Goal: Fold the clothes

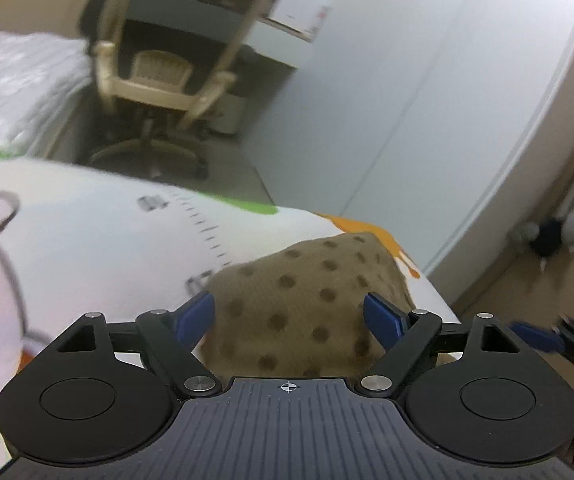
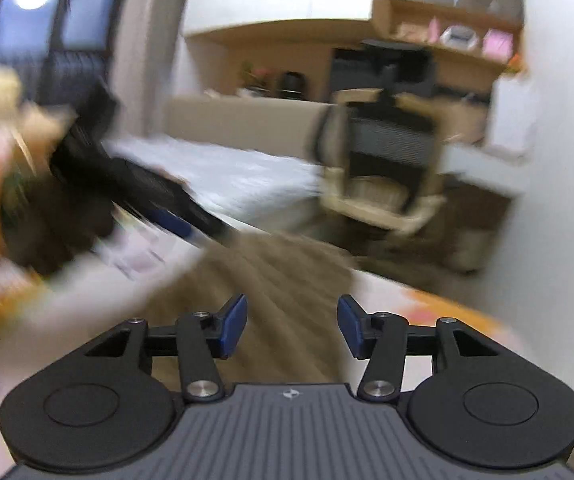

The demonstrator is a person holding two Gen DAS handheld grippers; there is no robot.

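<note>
One garment is all I can count, a tan cloth with darker dots (image 1: 307, 300), and it sits on a printed bedcover (image 1: 99, 240) near that cover's far right corner, bunched into a soft heap.

From the left wrist view: the left gripper (image 1: 290, 316) has its jaws spread wide with the blue pads either side of the heap, and nothing looks pinched, though the fabric lies right up between them. A blurry bit of the other tool shows at the right edge. Beyond the bed there's one office chair (image 1: 159, 64) and one white wardrobe (image 1: 427, 100).

From the right wrist view: badly smeared. The right gripper (image 2: 291, 326) is open too, jaws apart, nothing held, pointing at the same tan cloth (image 2: 271, 276). The left gripper (image 2: 135, 184) shows as a dark streak at the left with its tip near the cloth's far left edge. Same one chair (image 2: 387, 160) behind it.

My guess on the step: they're lining up for a grab, so folding proper hasn't got going with this heap. Next move calls for finding two real corners or an edge, closing one gripper on each, then lifting to spread it flat. Count: two grippers, one cloth.
</note>
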